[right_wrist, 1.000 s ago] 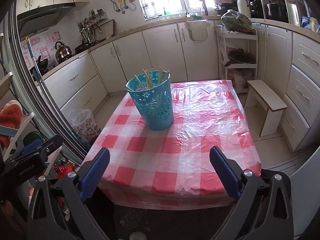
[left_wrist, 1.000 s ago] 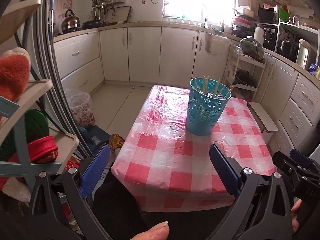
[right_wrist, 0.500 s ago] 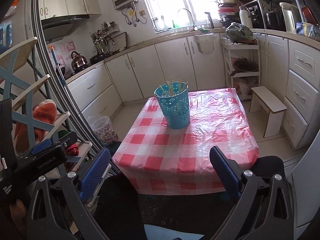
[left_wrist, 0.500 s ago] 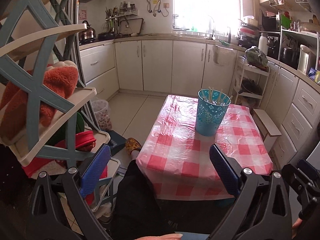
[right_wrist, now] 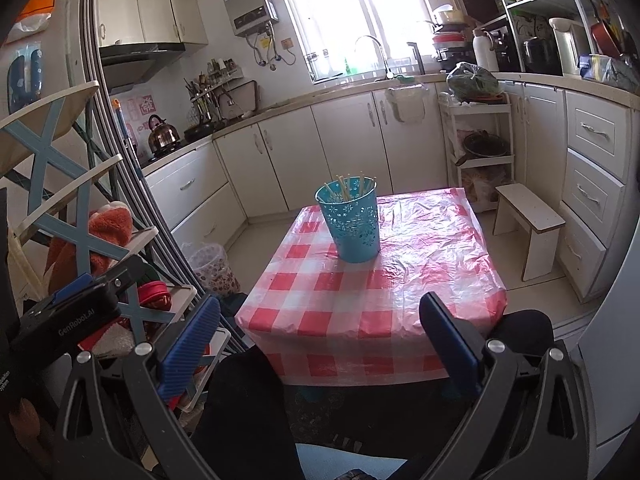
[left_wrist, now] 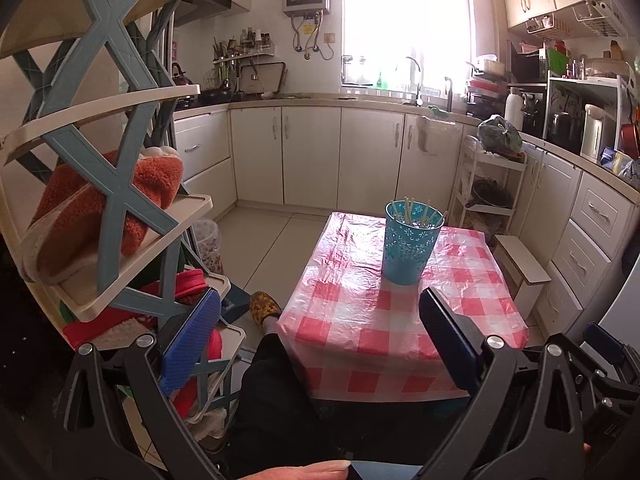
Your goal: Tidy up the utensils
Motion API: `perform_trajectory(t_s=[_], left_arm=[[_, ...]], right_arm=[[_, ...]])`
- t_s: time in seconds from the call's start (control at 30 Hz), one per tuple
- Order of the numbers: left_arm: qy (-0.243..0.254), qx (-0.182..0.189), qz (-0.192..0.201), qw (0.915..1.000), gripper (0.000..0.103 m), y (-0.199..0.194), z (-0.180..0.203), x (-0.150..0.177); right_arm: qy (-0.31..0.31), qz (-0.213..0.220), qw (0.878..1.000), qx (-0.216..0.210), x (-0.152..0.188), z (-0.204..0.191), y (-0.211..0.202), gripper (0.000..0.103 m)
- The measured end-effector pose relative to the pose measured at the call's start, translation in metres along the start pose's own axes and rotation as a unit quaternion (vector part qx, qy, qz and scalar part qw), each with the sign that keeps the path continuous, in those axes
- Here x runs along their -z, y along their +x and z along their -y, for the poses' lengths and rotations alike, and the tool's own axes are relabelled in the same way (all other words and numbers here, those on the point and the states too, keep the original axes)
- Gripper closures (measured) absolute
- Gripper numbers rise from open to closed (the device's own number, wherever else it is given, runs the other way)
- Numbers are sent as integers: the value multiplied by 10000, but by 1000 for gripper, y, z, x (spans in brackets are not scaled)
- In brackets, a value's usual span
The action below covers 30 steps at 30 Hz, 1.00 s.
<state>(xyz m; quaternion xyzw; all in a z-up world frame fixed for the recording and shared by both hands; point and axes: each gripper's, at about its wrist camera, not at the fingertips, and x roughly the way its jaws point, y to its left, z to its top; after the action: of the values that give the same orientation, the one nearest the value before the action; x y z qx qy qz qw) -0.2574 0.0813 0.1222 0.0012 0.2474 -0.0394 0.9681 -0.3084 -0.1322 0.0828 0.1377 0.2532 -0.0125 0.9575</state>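
chopsticks [right_wrist: 352, 188] stood bunched in the blue holder [right_wrist: 352, 226] at twelve o'clock on the checked table [right_wrist: 372, 292], well apart from both tools. i kept the left gripper [left_wrist: 320, 336] and right gripper [right_wrist: 320, 336] spread, empty, judging nothing left needed sorting.

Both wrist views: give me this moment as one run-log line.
left tool: open, empty | right tool: open, empty | chopsticks: in blue holder | holder: upright on checkered table | tools: short of table

White lettering "GenRobot.AI" stands on the left hand-held gripper [right_wrist: 72, 308] body.
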Motion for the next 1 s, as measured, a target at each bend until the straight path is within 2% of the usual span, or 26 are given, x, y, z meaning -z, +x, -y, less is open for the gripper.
perform_trajectory(t_s=[0.5, 1.0], left_arm=[[-22, -59, 94, 9999, 8, -15, -7, 8], [34, 56, 207, 9998, 8, -25, -9, 8]], right_arm=[[-155, 31, 9999, -18, 7, -7, -13, 7], [-213, 116, 9997, 90, 7, -9, -17, 7]])
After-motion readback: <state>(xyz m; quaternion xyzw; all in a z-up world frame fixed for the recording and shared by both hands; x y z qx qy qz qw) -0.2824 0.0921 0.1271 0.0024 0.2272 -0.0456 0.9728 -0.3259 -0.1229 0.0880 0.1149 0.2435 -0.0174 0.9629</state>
